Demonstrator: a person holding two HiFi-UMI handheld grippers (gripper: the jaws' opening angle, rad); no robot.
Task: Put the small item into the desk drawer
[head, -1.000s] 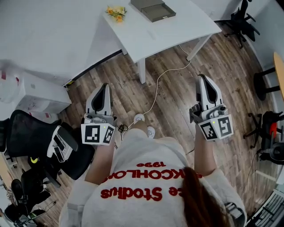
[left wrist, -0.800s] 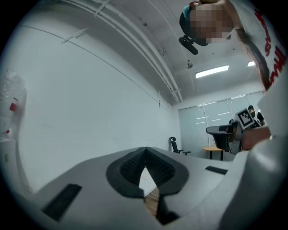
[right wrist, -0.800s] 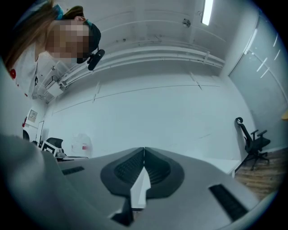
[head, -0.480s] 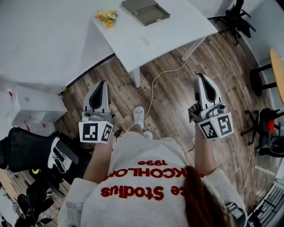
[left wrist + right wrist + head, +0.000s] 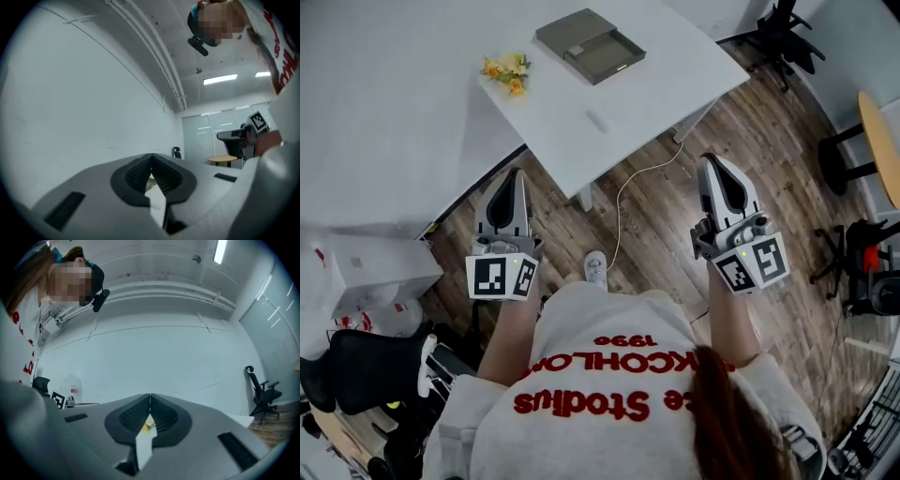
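A white desk stands ahead of me in the head view. On it sits a grey drawer box with its tray pulled out, and a small pale flat item lies nearer the desk's front edge. My left gripper is held over the wooden floor just short of the desk's near corner, its jaws shut and empty; they also meet at the tip in the left gripper view. My right gripper hovers to the right of the desk, shut with nothing in it, as in the right gripper view.
Yellow flowers lie on the desk's left part. A white cable runs across the floor under the desk. A white box and a black chair are at the left. More black chairs and a round wooden table stand at the right.
The person has walked towards the desk, so desk, drawer box and flowers sit lower and nearer in the head view. Both grippers came forward with them and stayed shut.
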